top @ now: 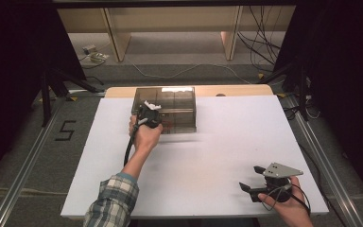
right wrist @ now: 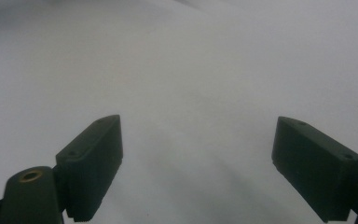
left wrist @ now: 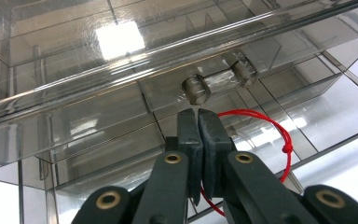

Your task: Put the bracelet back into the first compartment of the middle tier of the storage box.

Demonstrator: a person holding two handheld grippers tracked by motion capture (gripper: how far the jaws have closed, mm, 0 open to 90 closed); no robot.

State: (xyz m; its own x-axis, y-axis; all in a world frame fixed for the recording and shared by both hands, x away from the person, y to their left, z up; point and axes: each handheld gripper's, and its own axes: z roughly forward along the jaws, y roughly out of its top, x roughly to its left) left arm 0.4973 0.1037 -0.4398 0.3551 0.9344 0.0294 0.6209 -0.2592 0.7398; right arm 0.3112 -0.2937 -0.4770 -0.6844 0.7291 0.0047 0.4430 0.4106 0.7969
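I have the left gripper (left wrist: 198, 116) pressed together just below the clear drawer box's (top: 179, 101) handle (left wrist: 219, 80), a red cord (left wrist: 279, 135) looping inside the drawer right behind its tips, while the right gripper (top: 251, 178) hangs wide apart over bare white table (top: 217, 156), well away from the box.

Just beyond the left gripper's (left wrist: 198, 116) matt black rubbery fingers (left wrist: 189, 135), the box (left wrist: 98, 93) is looking like clear, glossy, smooth plastic; a red cord (left wrist: 279, 135) beside them is looking woven.
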